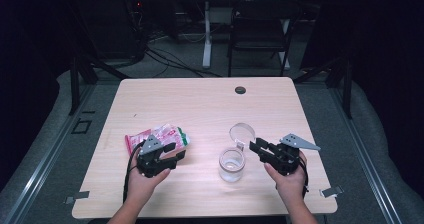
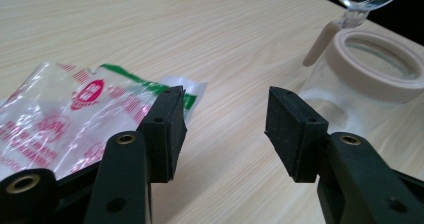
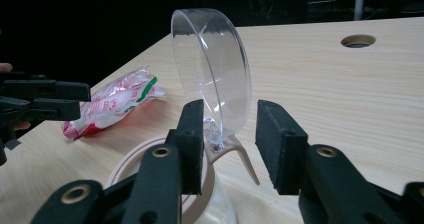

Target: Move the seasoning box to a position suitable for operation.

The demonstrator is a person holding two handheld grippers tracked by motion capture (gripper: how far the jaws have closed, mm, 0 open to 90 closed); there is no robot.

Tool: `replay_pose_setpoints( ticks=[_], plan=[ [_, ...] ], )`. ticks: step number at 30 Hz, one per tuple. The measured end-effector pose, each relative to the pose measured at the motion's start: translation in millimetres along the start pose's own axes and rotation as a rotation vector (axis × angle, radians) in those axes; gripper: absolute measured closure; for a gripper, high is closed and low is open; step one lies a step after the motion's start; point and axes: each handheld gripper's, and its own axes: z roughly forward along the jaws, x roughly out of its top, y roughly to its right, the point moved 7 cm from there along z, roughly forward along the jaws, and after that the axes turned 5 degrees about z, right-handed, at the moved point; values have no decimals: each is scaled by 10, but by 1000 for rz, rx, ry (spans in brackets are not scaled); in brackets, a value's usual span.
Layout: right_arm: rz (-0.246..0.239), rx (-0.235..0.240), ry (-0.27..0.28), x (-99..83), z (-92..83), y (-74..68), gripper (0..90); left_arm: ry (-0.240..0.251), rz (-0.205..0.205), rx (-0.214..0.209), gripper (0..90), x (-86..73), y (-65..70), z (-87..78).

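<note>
Wooden table (image 1: 200, 104) stands in a dark room. Clear jar (image 1: 232, 165) sits mid-table, its lid (image 1: 242, 133) tipped up. Left gripper (image 1: 172, 155) is open beside the snack bag (image 1: 160, 136). Right gripper (image 1: 257, 146) is open around the lid's hinge.

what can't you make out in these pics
- Printing on the snack packet: blurred in the left gripper view, too small in the high view.
- Jar base: cut off by the right gripper view's bottom edge.
- Jar contents: too small in the high view.

Only print: red-white-green snack packet (image 2: 75, 119), left of open glass jar (image 2: 372, 79). Round red logo plus red lettering, too blurred to read.
</note>
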Motion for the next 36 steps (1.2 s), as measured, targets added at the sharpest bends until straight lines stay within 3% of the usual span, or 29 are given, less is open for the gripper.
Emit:
replay_pose_setpoints(
  ticks=[5,9,11,13,19,36],
  plan=[
    [-44,-23,-21,-72,-126,-69,567,-2,18,43,492,-48,-112,-21],
    [-58,-18,-7,-155,-202,-110,551,-11,27,41,479,-75,-163,7],
    [-71,-2,-10,-191,-203,-126,549,-26,39,51,469,-91,-178,29],
    [-110,-8,-23,-229,-195,-122,550,-42,51,64,461,-108,-186,47],
    [-165,-22,-33,-303,-158,-93,548,-55,63,85,450,-137,-197,82],
    [-169,-19,-48,-353,-126,-78,544,-83,78,126,438,-175,-240,135]
  ],
)
